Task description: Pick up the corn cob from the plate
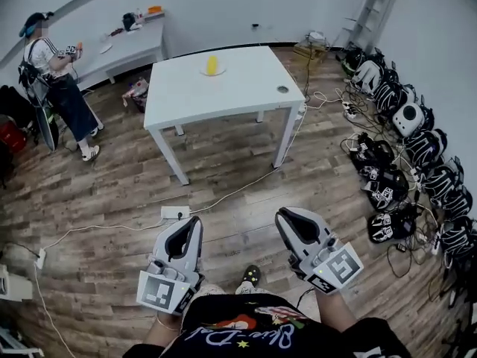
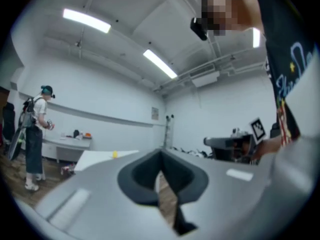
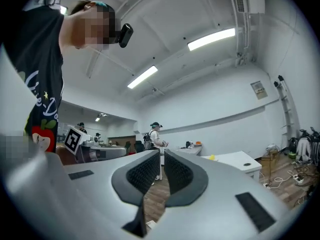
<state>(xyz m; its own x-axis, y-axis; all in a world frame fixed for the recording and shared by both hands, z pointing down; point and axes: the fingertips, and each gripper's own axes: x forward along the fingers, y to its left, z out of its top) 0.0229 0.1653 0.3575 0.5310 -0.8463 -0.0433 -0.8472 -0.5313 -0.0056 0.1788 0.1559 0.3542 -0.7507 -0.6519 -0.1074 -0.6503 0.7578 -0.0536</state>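
Observation:
The yellow corn cob [image 1: 212, 65] stands on a small white plate [image 1: 203, 72] at the far side of a white table [image 1: 194, 95]. Both grippers are held low near my body over the wooden floor, well short of the table. My left gripper [image 1: 195, 223] is shut with nothing in it, and my right gripper [image 1: 285, 216] is shut and empty too. In the left gripper view the left gripper [image 2: 160, 156] points level, with the corn cob [image 2: 114, 154] small in the distance. In the right gripper view the right gripper [image 3: 162, 154] points level, the corn cob [image 3: 212, 157] far off.
A small dark round object [image 1: 282, 89] lies near the table's right edge. A person [image 1: 56, 77] stands at the left by a grey side table [image 1: 130, 47]. Several headsets [image 1: 406, 162] and cables line the floor on the right. A power strip [image 1: 175, 212] lies ahead of me.

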